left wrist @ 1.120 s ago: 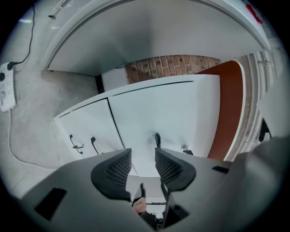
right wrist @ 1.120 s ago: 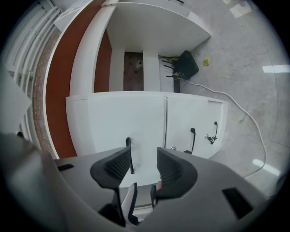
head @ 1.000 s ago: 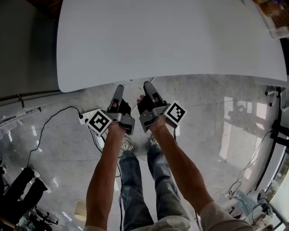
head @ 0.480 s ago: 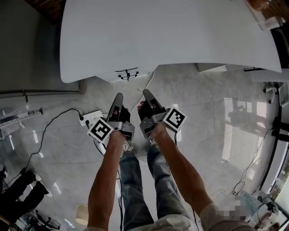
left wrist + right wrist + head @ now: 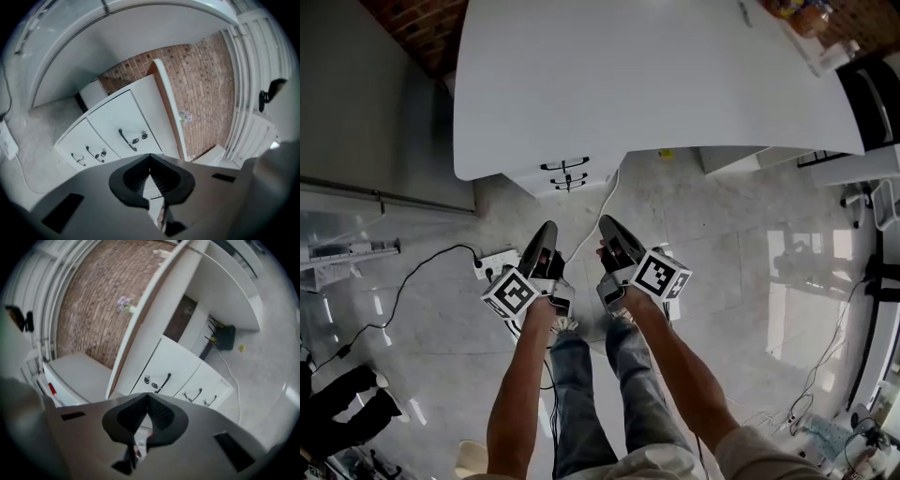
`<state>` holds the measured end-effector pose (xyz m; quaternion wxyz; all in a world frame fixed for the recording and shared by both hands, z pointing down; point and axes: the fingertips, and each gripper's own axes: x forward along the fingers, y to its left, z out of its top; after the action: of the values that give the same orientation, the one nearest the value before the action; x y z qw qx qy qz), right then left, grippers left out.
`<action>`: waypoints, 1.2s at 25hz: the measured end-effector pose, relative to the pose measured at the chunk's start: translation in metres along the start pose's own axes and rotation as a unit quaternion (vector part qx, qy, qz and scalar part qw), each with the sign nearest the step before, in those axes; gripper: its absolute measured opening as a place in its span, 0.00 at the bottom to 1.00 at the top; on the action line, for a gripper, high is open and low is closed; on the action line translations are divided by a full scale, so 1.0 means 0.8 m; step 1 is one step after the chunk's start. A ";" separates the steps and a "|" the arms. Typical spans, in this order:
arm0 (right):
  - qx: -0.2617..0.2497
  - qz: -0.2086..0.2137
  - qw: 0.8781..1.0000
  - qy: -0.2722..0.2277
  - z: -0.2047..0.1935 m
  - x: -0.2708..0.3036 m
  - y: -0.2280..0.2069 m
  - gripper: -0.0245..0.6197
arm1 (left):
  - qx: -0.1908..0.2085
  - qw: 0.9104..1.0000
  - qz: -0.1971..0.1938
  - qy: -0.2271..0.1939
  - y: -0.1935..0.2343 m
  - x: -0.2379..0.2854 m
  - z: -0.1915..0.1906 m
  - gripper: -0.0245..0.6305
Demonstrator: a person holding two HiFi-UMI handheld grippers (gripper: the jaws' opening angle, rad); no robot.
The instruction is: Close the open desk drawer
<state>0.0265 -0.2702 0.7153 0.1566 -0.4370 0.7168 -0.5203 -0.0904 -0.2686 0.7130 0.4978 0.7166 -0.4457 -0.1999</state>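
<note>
A white drawer unit (image 5: 562, 175) stands under the white desk top (image 5: 656, 75). Its three fronts with dark handles (image 5: 117, 126) look flush with each other, also in the right gripper view (image 5: 180, 373). My left gripper (image 5: 547, 232) and right gripper (image 5: 609, 228) hover side by side over the floor, a short way in front of the unit and touching nothing. The left gripper's jaws (image 5: 150, 157) are shut and empty. The right gripper's jaws (image 5: 147, 397) have just closed fully, with nothing between them.
A white power strip (image 5: 492, 262) with a black cable lies on the marble floor left of the left gripper. A white cable (image 5: 602, 208) runs from under the desk. Another white cabinet (image 5: 750, 157) stands at the right. A brick wall (image 5: 206, 89) is behind the desk.
Both grippers drew back from the desk's front edge toward the person and rolled. The drawer unit under the desk came into view.
</note>
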 end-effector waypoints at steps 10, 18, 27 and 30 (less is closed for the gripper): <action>-0.386 -0.047 0.920 0.049 0.028 -0.076 0.104 0.06 | 0.355 0.933 0.042 0.047 -0.131 -0.057 0.032 0.06; -0.502 -0.050 0.861 0.062 0.033 -0.158 0.189 0.06 | 0.475 0.875 0.082 0.039 -0.223 -0.132 0.034 0.06; -0.516 -0.022 0.855 0.052 0.051 -0.195 0.319 0.06 | 0.528 0.847 0.053 0.028 -0.344 -0.171 0.078 0.06; -0.529 -0.010 0.848 0.041 0.065 -0.209 0.362 0.06 | 0.539 0.841 0.047 0.018 -0.380 -0.177 0.099 0.06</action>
<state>0.0229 -0.1475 0.4001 -0.1326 -0.4393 0.8848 -0.0814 -0.0885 -0.1601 0.3862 0.0501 0.8538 -0.5068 0.1084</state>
